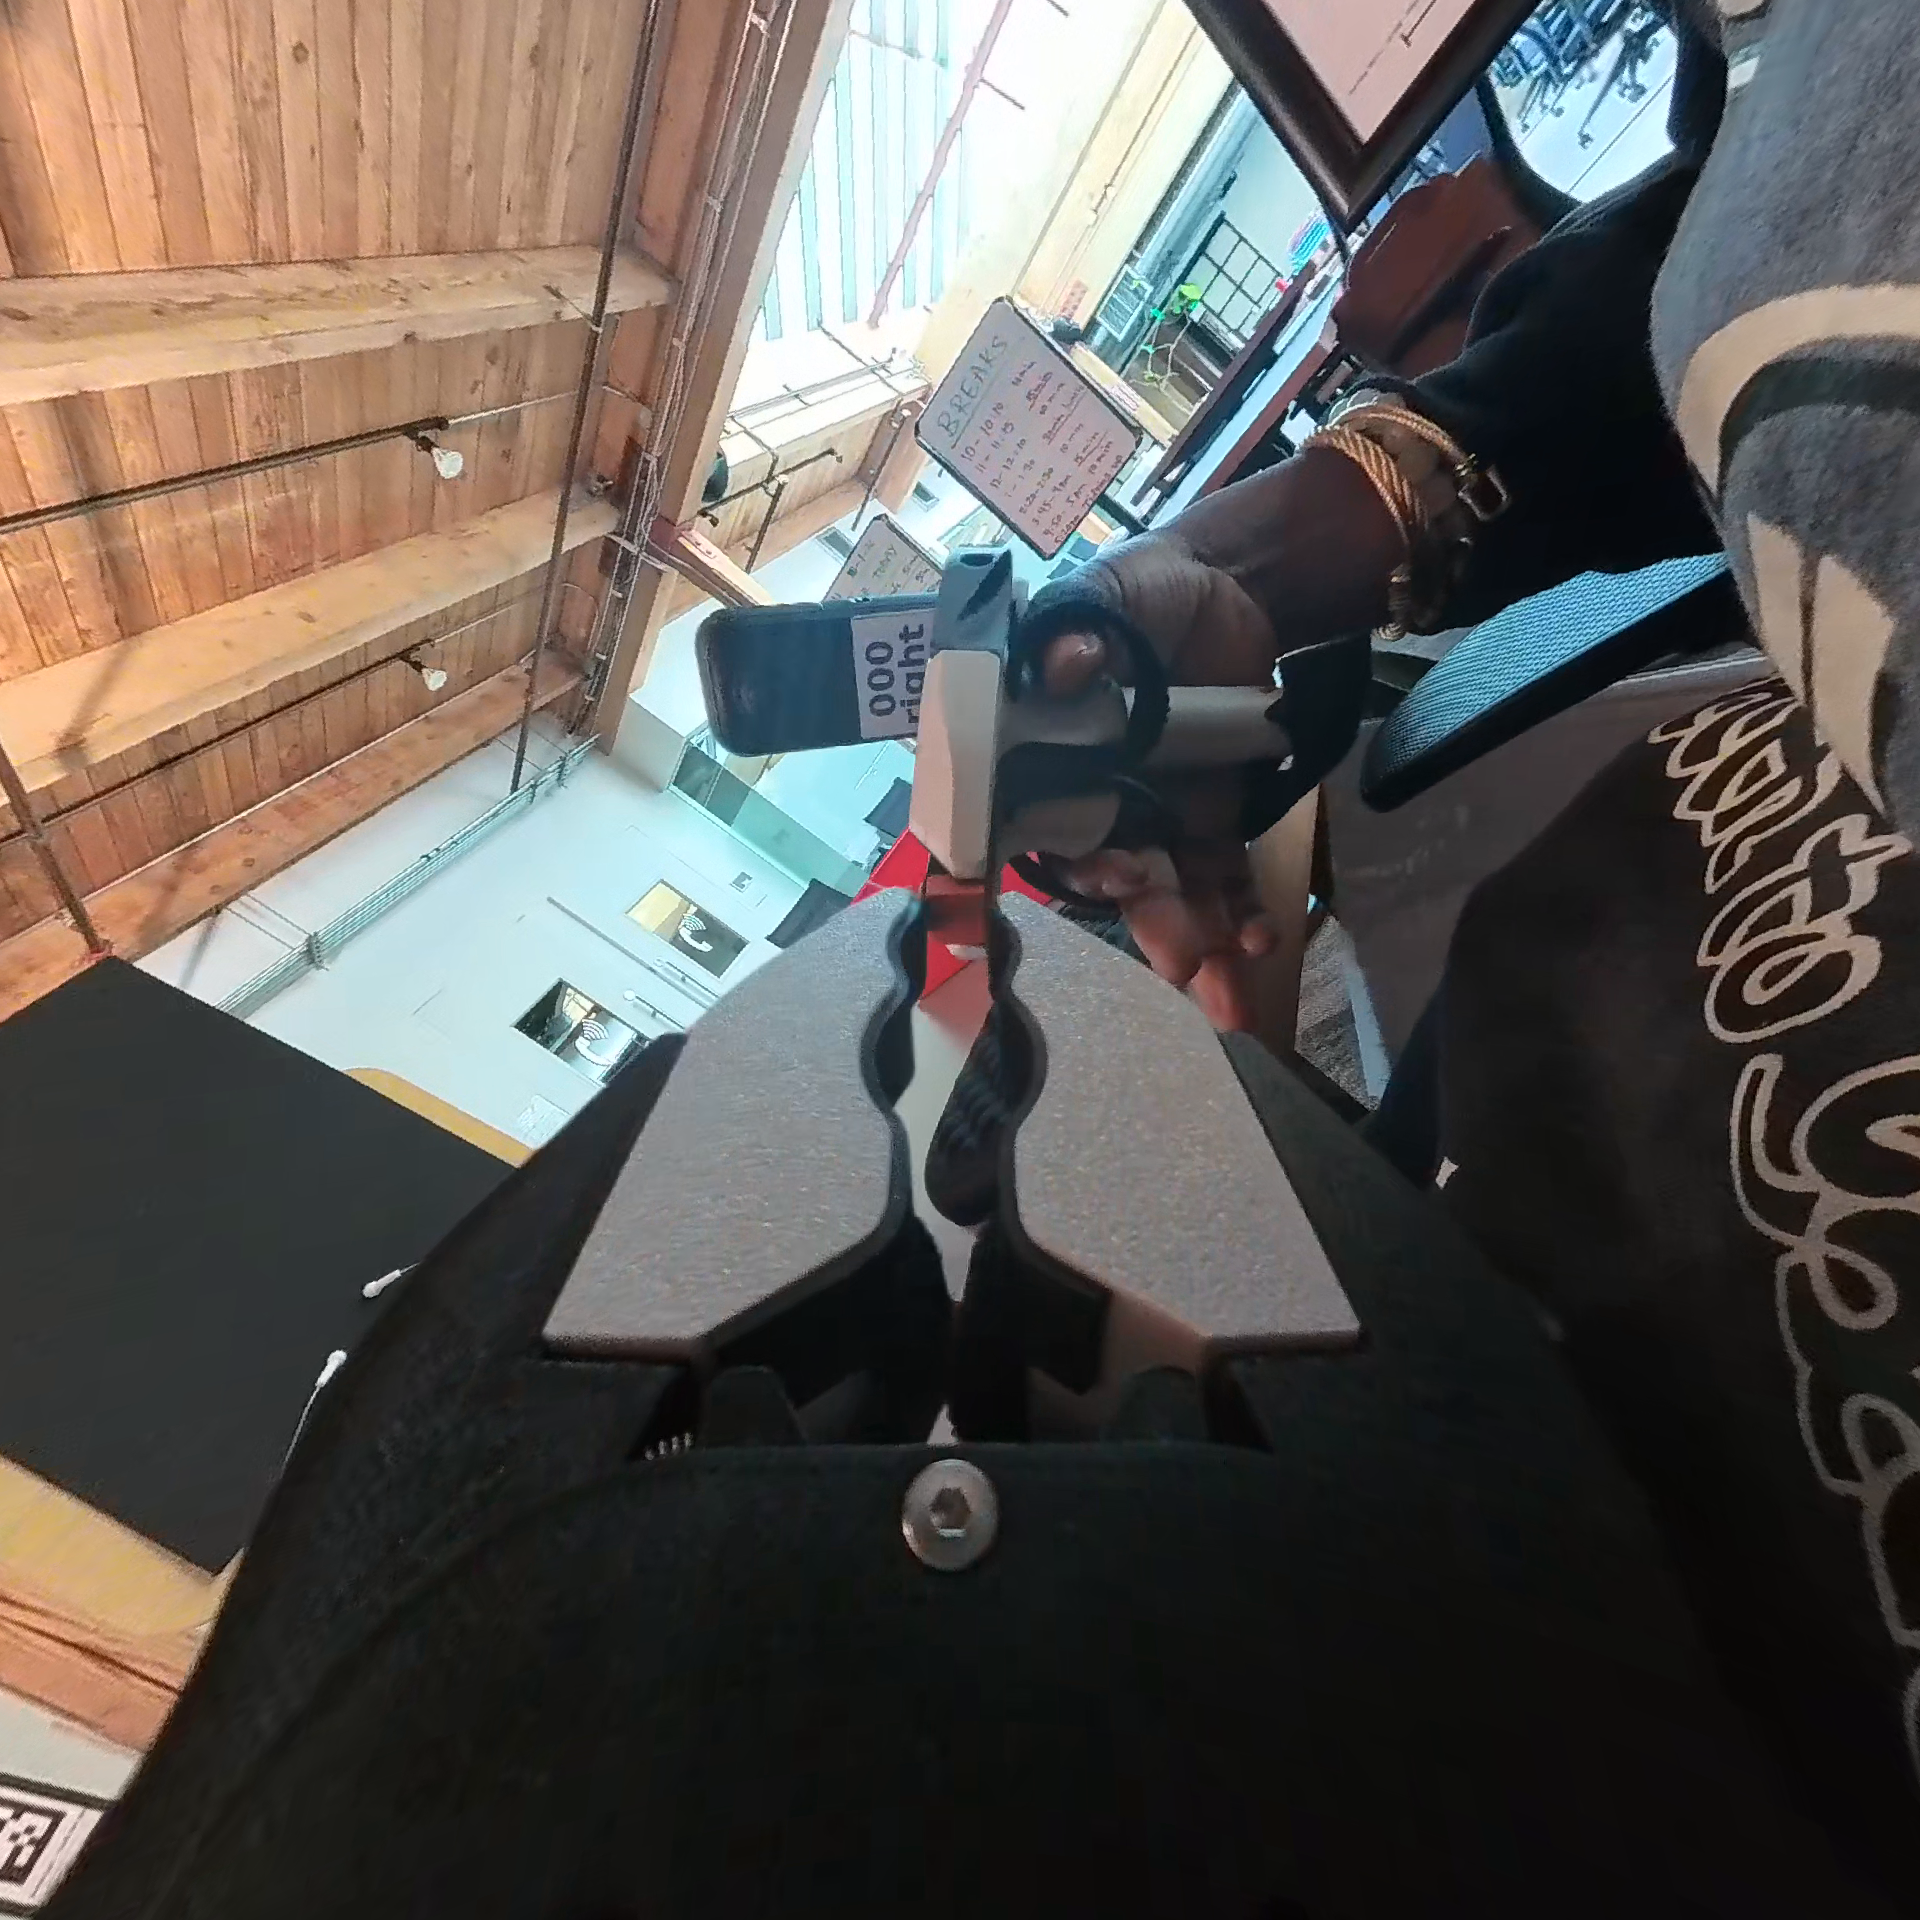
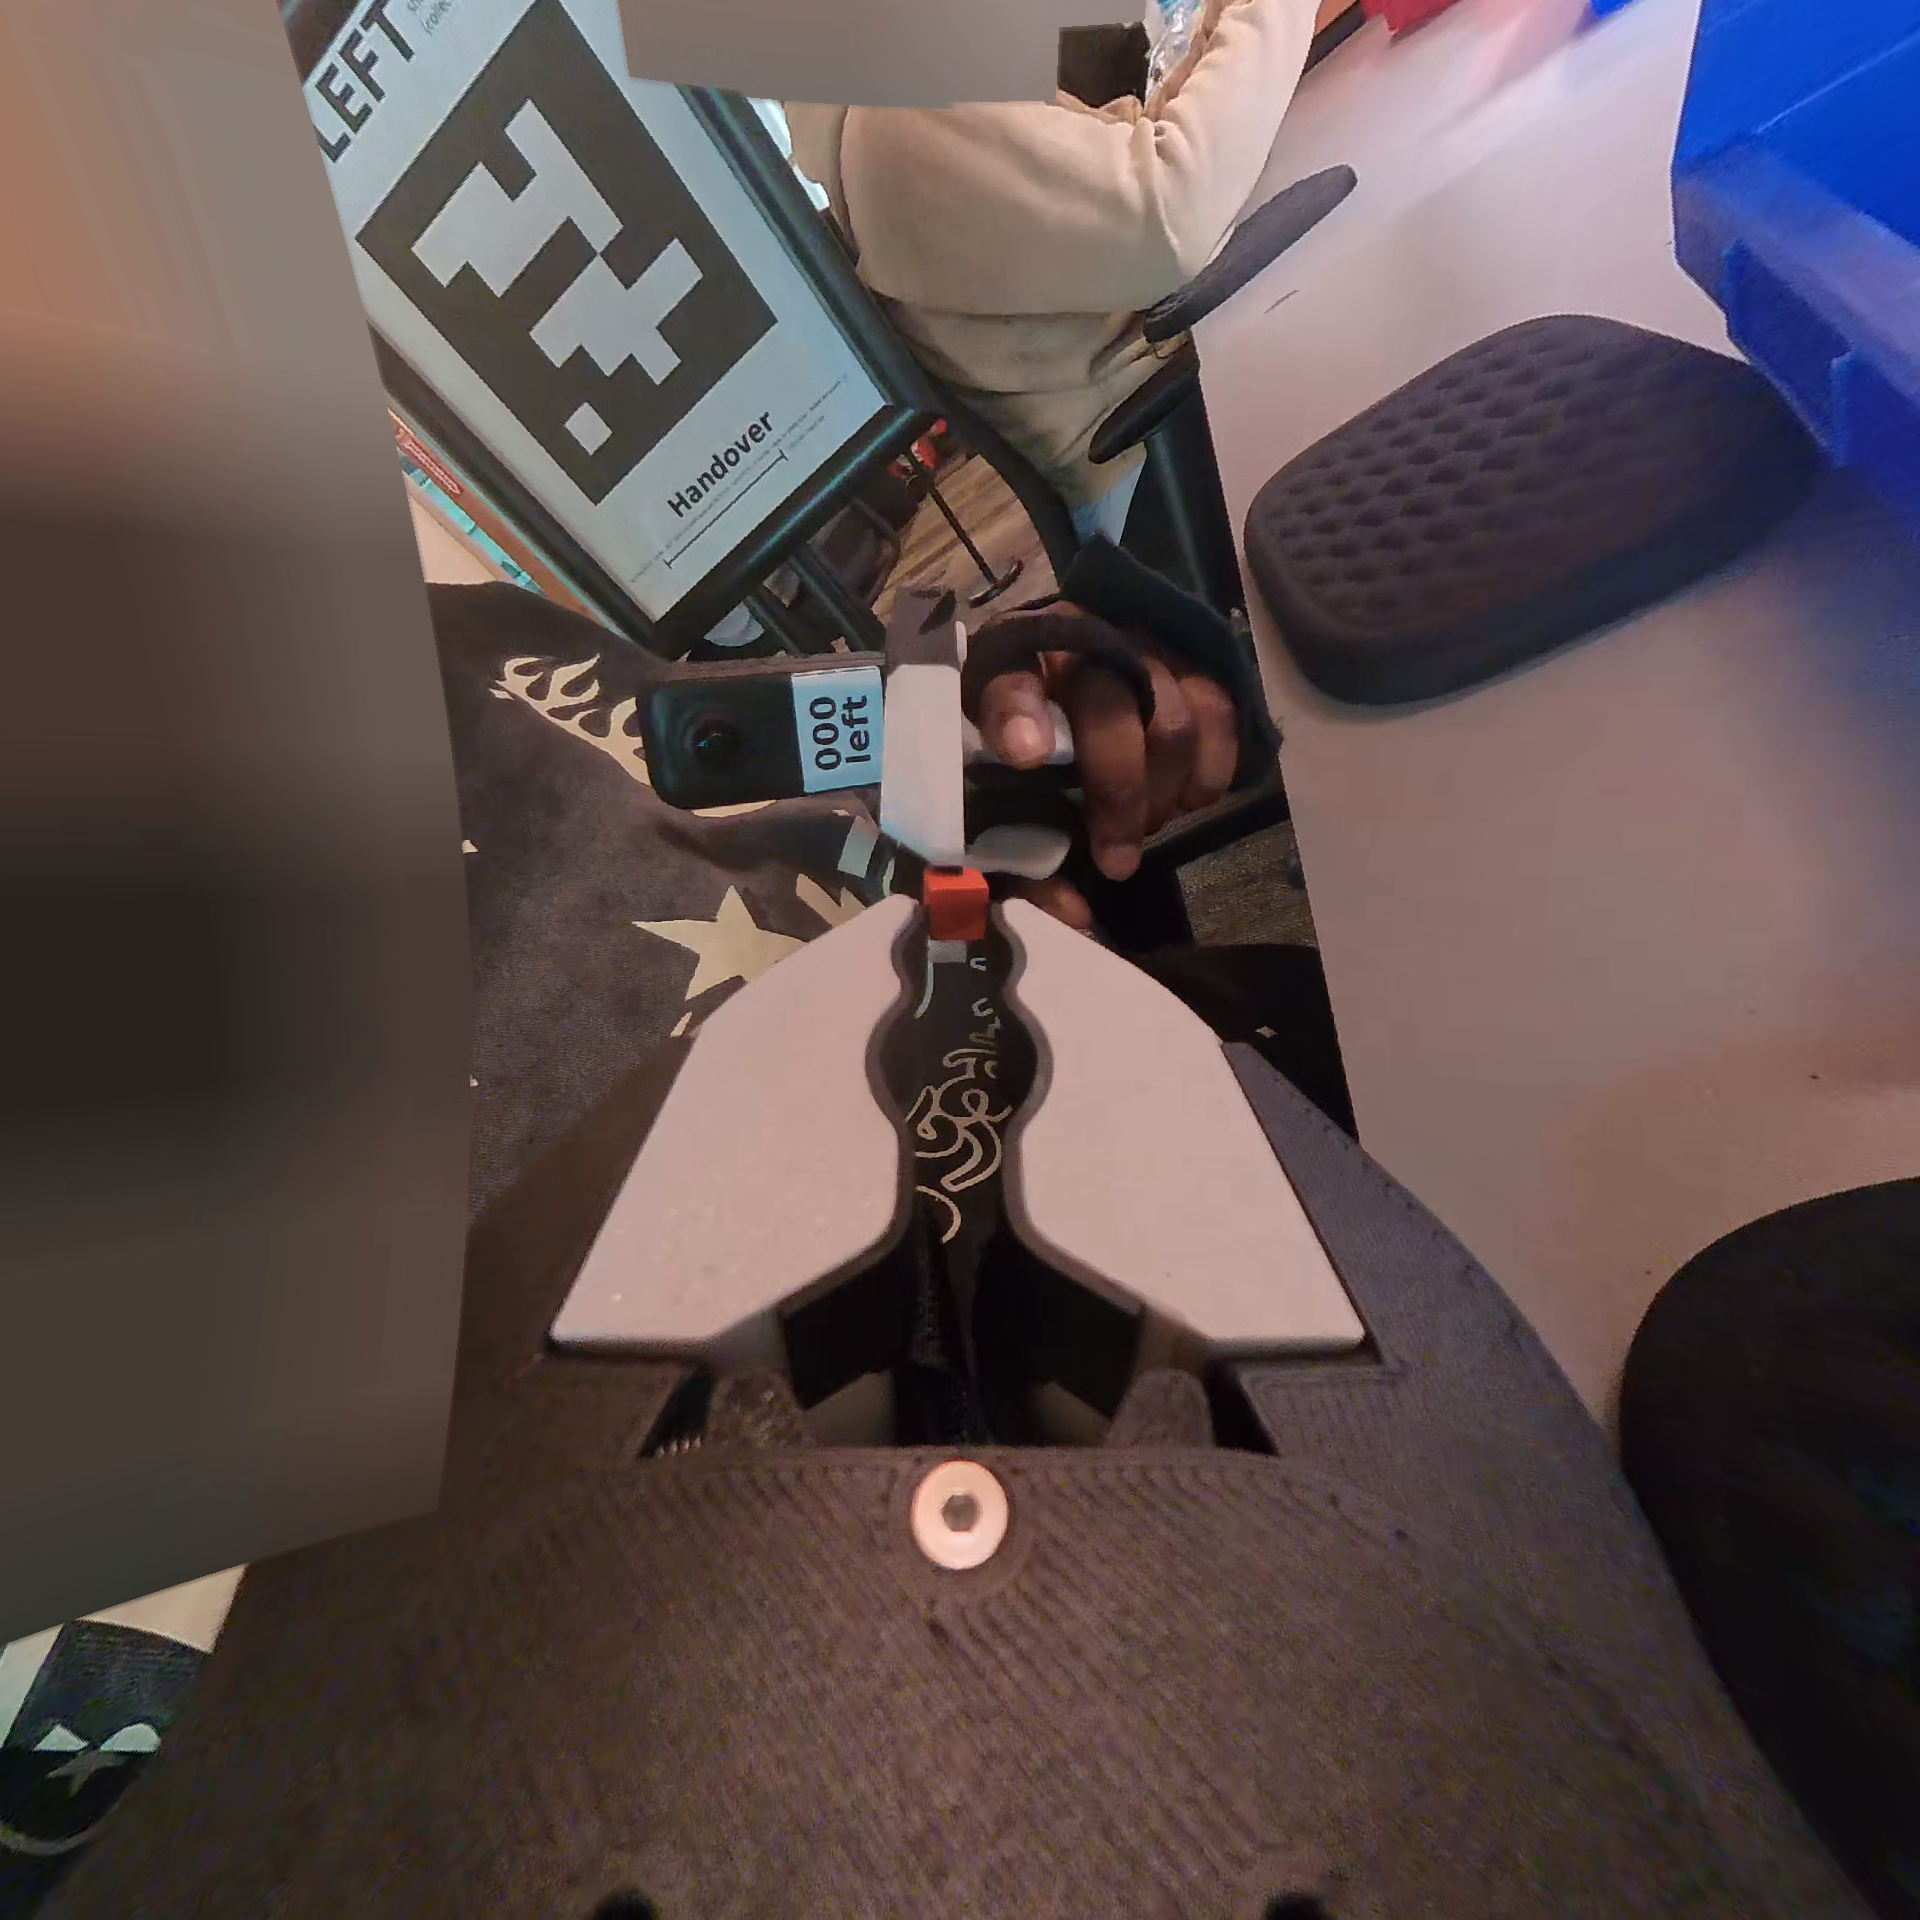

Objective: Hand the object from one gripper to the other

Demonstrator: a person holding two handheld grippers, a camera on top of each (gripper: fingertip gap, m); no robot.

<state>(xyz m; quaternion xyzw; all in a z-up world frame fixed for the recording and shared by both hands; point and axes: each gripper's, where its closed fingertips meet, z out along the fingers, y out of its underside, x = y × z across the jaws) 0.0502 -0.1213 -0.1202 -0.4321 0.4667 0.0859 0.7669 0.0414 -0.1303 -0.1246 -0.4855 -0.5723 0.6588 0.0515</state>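
Red block [image 2: 956,902] sits pinched between both tool tips, right tool [image 2: 954,920] at 6 o'clock, left tool [image 1: 961,914] at 12. Next, one must let go.

Two tongs: left tongs [image 1: 961,930] and right tongs [image 2: 956,920], tips meeting. One small red block [image 2: 956,902] between them. Two hands above the block, one per view: right hand [image 1: 1174,665], left hand [image 2: 1122,727]. Two cameras left of those hands [image 1: 790,675] [image 2: 727,743]. Two whiteboards [image 1: 1029,421] [image 1: 883,566] above the block. Two cotton swabs [image 1: 390,1280] [image 1: 322,1377] on the black tabletop [image 1: 187,1195], lower left of the block. Two ceiling lamps [image 1: 442,457] [image 1: 428,675].
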